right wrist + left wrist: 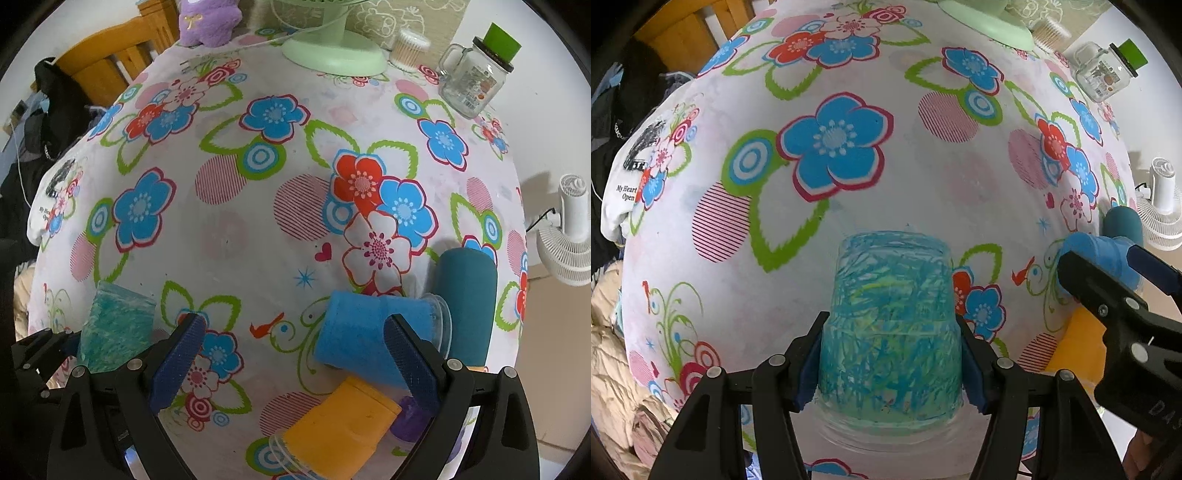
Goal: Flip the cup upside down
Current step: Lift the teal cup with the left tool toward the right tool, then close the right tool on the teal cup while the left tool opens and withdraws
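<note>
A clear plastic cup scribbled teal and green (891, 325) stands upside down on the flowered tablecloth (849, 92), rim down. My left gripper (891, 363) is shut on the teal cup, one blue pad on each side of its lower wall. The cup also shows in the right wrist view (116, 326) at the left. My right gripper (291, 363) is open and empty above the cloth. A blue cup (369, 341) lies on its side just beyond its right finger, and an orange cup (340, 430) lies on its side below it. The right gripper also shows in the left wrist view (1108, 280).
A dark teal cup (467, 299) lies beside the blue one near the table's right edge, and a purple cup (410, 421) peeks out behind my right finger. A green fan base (332, 51), cotton swab box (408, 50) and glass mug jar (474, 79) stand at the back. A white fan (570, 236) stands off the right edge.
</note>
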The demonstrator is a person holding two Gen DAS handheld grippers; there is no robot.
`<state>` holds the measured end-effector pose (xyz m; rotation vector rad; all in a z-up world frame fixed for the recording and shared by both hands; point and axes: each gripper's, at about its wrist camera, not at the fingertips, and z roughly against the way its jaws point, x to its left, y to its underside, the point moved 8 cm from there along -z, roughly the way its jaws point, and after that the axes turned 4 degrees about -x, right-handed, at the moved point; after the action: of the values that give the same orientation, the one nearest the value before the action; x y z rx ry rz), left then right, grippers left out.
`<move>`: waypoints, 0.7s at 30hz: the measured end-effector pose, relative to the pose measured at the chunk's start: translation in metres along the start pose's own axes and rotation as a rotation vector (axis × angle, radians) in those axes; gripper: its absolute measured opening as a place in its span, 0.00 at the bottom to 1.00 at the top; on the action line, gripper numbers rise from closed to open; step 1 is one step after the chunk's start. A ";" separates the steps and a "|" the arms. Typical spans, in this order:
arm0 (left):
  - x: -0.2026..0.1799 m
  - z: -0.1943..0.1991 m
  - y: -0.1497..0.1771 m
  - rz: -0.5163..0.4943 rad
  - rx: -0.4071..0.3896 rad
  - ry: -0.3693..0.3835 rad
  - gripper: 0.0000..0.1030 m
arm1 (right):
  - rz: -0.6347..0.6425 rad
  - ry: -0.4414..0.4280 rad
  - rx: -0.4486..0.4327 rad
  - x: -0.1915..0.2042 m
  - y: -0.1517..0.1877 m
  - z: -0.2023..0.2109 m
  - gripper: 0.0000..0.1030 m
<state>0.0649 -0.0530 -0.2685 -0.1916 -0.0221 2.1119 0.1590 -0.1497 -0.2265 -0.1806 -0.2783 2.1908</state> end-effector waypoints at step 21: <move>0.021 0.055 -0.007 -0.196 -0.114 0.001 0.88 | -0.127 -0.005 -0.070 0.017 0.009 0.045 0.96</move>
<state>0.0527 -0.0284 -0.2162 -0.2478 -0.1549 1.9162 0.1316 -0.1471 -0.1862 -0.1910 -0.3595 2.0580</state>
